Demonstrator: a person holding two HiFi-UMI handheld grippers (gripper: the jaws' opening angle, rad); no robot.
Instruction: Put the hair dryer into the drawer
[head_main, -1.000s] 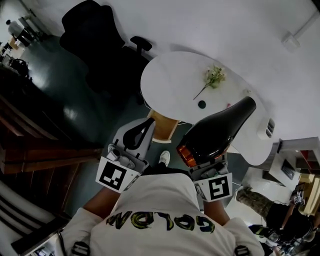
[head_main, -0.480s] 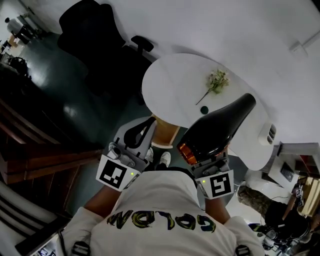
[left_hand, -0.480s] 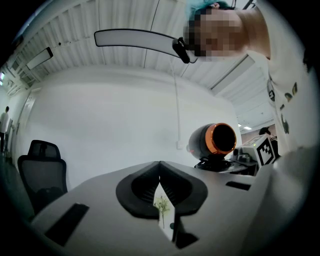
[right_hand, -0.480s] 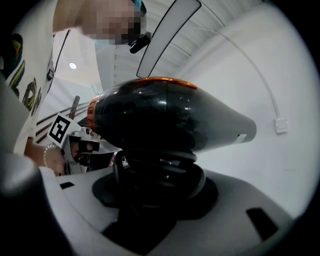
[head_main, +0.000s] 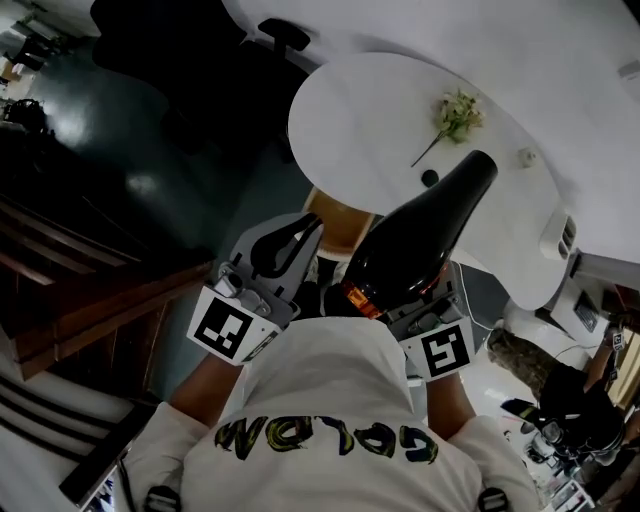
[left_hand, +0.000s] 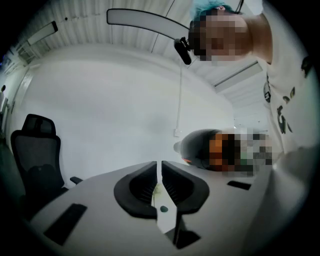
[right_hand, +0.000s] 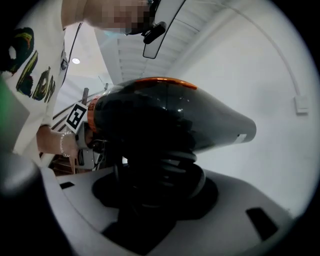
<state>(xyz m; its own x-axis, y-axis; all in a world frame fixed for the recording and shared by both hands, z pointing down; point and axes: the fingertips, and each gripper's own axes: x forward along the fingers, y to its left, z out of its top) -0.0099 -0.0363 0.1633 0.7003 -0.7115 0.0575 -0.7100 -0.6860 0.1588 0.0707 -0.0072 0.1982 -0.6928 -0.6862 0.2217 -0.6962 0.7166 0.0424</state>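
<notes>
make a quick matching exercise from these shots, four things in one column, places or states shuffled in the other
1 hair dryer
2 left gripper
3 flower sprig
4 office chair

A lying on the white table
B jaws together, nothing between them
C held in the right gripper
D standing on the floor

Pairs: 1-C, 2-B, 3-A, 4-D

Hair dryer (head_main: 425, 235) was glossy black, orange band at rear. Left tongs (left_hand: 160, 167) had black pads, grey body; marker cube (head_main: 228, 335) black-and-white squares. Worktop (head_main: 340, 130) white. Chair (left_hand: 37, 145) black. Shirt (head_main: 330, 400) white, yellow-green lettering
</notes>
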